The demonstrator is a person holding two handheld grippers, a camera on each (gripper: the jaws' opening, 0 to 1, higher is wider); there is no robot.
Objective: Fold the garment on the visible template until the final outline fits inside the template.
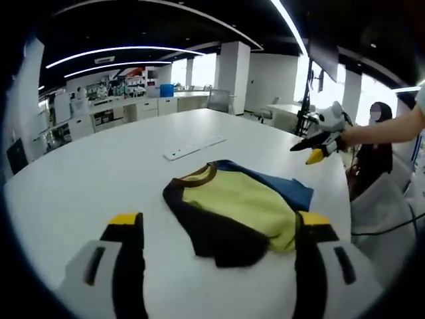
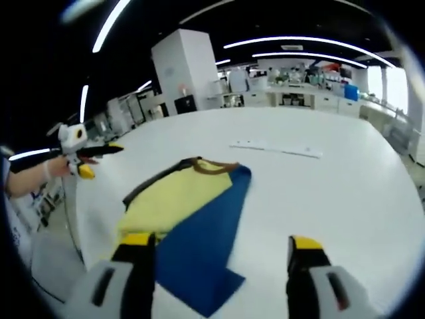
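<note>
A yellow garment (image 1: 239, 206) with black sleeves and a brown collar lies partly folded on a blue template (image 1: 292, 189) on the white table (image 1: 99, 166). My left gripper (image 1: 219, 220) hovers open just short of the garment's near edge, with nothing between its jaws. My right gripper (image 1: 312, 149), held by a hand, floats above the table's far right edge. In the right gripper view the garment (image 2: 176, 196) covers the left part of the template (image 2: 199, 256). There my right gripper (image 2: 220, 242) stands open above the template's near end, and the left gripper (image 2: 89, 159) hangs at the far left.
A flat white strip (image 1: 194, 147) lies on the table beyond the garment, seen again as the strip (image 2: 275, 147). A person (image 1: 375, 153) sits past the table's right edge. White cabinets (image 1: 133, 109), a pillar (image 2: 186, 70) and office chairs stand around the room.
</note>
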